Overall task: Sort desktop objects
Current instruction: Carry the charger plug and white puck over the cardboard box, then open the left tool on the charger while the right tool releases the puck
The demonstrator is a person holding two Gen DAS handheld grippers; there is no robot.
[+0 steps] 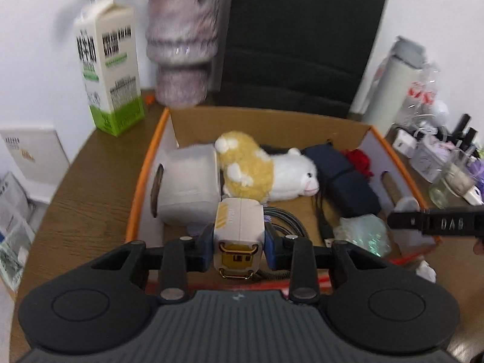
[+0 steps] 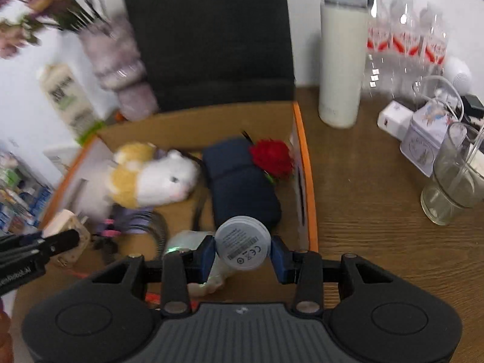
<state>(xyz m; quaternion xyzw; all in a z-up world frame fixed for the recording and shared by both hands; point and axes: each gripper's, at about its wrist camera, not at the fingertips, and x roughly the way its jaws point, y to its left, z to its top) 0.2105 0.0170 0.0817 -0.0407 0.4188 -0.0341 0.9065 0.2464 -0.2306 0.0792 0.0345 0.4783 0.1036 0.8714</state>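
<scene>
Left gripper [image 1: 239, 242] clamps charger [image 1: 239, 227]: rigid, light, flat-sided; right gripper [image 2: 243, 249] pinches puck [image 2: 243, 243]: hard, round, slip-prone

Black chair back [image 1: 302, 39], wooden desk [image 2: 378, 211].

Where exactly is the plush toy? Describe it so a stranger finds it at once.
Look in the orange-rimmed cardboard box in front of the black chair back. The plush toy lies on its side mid-box, between a white tissue roll and a navy pouch. It is the only furry thing there: yellow body, white head, pink nose.
</scene>
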